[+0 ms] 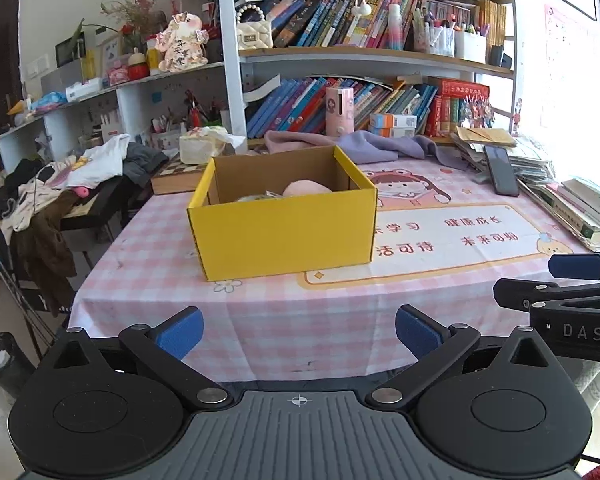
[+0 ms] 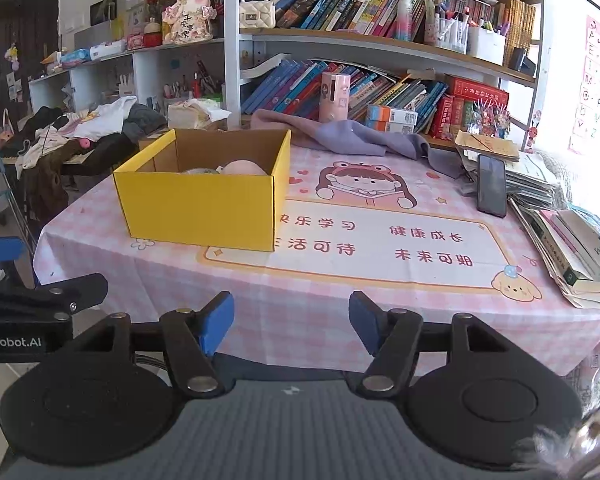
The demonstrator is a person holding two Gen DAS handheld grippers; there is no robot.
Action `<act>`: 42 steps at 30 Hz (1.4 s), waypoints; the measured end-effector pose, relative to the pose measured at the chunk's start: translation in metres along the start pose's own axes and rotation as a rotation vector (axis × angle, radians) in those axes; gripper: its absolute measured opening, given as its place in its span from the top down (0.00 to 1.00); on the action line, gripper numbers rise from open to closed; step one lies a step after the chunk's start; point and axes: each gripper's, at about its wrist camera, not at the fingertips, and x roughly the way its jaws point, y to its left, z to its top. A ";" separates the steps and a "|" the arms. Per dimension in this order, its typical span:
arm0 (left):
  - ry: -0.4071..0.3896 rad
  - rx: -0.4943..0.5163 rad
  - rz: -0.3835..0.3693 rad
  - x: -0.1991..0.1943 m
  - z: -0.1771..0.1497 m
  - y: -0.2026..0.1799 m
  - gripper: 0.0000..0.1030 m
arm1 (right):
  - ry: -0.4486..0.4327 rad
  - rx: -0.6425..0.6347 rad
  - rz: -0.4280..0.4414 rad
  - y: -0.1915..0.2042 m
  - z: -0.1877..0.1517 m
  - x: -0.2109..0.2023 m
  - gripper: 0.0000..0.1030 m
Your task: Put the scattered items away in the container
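A yellow cardboard box (image 1: 284,236) stands open on the pink checked tablecloth (image 1: 260,312); it also shows in the right wrist view (image 2: 200,208). Inside it lie a pink rounded item (image 1: 306,190) and a pale item beside it, mostly hidden by the wall; the pink item also shows in the right wrist view (image 2: 242,168). My left gripper (image 1: 299,334) is open and empty, held off the table's front edge. My right gripper (image 2: 291,322) is open and empty, also before the front edge; it shows at the right of the left wrist view (image 1: 556,284).
A purple cloth (image 2: 360,136) lies at the table's back. A black phone (image 2: 491,186) leans on stacked books (image 2: 572,248) at the right. A bookshelf (image 1: 364,56) rises behind. A side table with clothes (image 1: 72,176) stands left, a bin (image 1: 0,360) on the floor.
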 end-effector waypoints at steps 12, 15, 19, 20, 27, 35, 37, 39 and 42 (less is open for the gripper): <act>0.043 0.016 -0.016 0.006 -0.004 -0.017 0.00 | 0.044 0.026 0.008 -0.015 -0.008 0.000 0.40; 0.063 0.012 -0.023 0.008 -0.004 -0.020 0.00 | 0.045 0.025 0.009 -0.016 -0.008 0.000 0.40; 0.087 -0.009 -0.017 0.012 -0.005 -0.022 0.00 | 0.050 0.027 0.003 -0.019 -0.011 0.000 0.40; 0.091 -0.011 -0.016 0.012 -0.005 -0.023 0.00 | 0.054 0.028 0.002 -0.020 -0.012 0.000 0.40; 0.117 -0.021 -0.014 0.013 -0.007 -0.027 0.00 | 0.072 0.031 0.000 -0.026 -0.017 0.000 0.36; 0.144 -0.041 -0.007 0.012 -0.011 -0.026 0.00 | 0.089 0.031 -0.011 -0.026 -0.020 0.001 0.26; 0.145 -0.041 -0.006 0.012 -0.011 -0.026 0.00 | 0.091 0.030 -0.013 -0.025 -0.020 0.000 0.25; 0.145 -0.039 -0.005 0.012 -0.011 -0.026 0.00 | 0.093 0.029 -0.017 -0.025 -0.020 0.000 0.23; 0.146 -0.040 -0.005 0.012 -0.011 -0.025 0.00 | 0.094 0.030 -0.019 -0.024 -0.020 0.000 0.22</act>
